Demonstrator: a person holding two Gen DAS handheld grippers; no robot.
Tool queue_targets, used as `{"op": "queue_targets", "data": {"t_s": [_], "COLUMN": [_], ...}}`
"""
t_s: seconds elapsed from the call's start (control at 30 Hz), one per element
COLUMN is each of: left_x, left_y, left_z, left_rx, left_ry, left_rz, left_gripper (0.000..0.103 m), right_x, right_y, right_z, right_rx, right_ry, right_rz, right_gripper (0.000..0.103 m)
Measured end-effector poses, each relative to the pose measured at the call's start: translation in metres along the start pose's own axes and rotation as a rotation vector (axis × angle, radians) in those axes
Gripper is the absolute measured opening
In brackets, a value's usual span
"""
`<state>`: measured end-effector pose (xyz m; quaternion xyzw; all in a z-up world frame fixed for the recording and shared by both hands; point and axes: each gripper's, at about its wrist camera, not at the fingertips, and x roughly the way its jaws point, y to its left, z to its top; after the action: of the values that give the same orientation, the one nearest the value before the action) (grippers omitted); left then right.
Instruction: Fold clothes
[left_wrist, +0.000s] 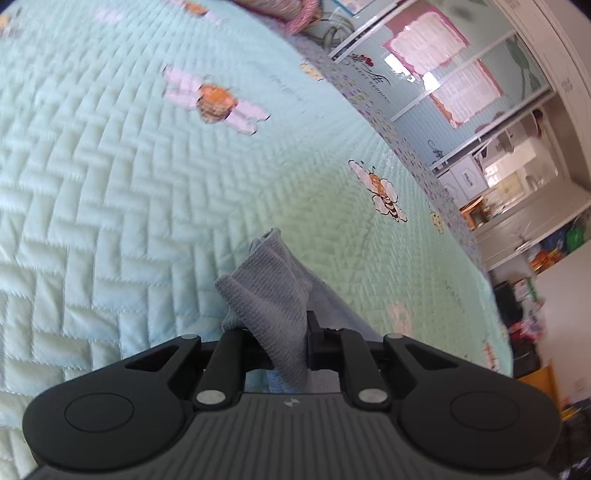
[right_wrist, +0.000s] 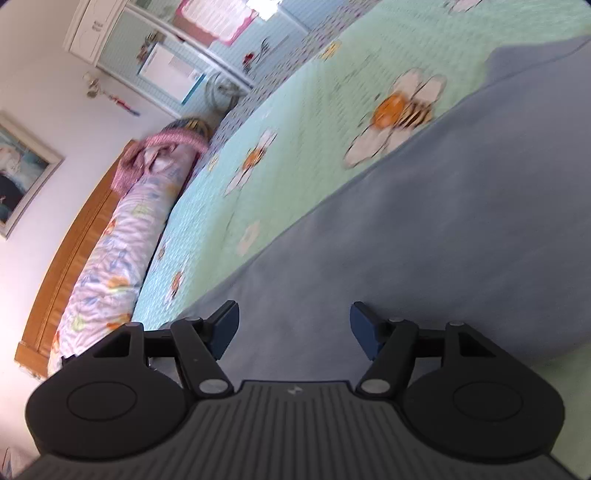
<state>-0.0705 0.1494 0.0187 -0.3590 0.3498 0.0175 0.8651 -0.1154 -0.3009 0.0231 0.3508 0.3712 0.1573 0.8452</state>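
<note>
left gripper (left_wrist: 275, 343): jaws apparently clamped | right gripper (right_wrist: 293, 328): jaws apart, empty

L wrist cam sits right behind its gripper (left_wrist: 275, 332), v. close, tilted down over a mint quilted bedspread (left_wrist: 110, 184); wardrobe doors (left_wrist: 443, 74) run along upper right of frame. R wrist cam looks past its own gripper (right_wrist: 293, 328), also low & close, across a blue-grey garment (right_wrist: 424, 240) toward a headboard (right_wrist: 70, 254) at left. Both views share the bedspread and, probably, the same wardrobe, blurred at R view's top.
</note>
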Motion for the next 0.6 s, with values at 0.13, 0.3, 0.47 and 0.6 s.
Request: {"op": "queue_targets", "data": {"t_s": [0.13, 0.3, 0.47, 0.6], "left_x": [0.000, 0.007, 0.019, 0.026], "left_y": [-0.019, -0.033, -0.033, -0.033], "left_z": [0.000, -0.001, -0.001, -0.003], "left_rx": [0.099, 0.188, 0.215, 0.250], "left_ry": [0.003, 0.021, 0.058, 0.078], "left_rz": [0.065, 0.155, 0.220, 0.248], "left_gripper": [0.012, 0.012, 0.012, 0.013], "right_x": [-0.005, 0.008, 0.048, 0.026], "right_y": [0.024, 0.063, -0.002, -0.039], "right_z": [0.005, 0.004, 0.026, 0.043], "right_rx": [-0.210, -0.451, -0.162, 0.069], "right_ry": [-0.045, -0.054, 0.069, 0.018], "right_rz": [-0.108, -0.101, -0.057, 0.073], "right_gripper": [0.068, 0.072, 0.036, 0.009]}}
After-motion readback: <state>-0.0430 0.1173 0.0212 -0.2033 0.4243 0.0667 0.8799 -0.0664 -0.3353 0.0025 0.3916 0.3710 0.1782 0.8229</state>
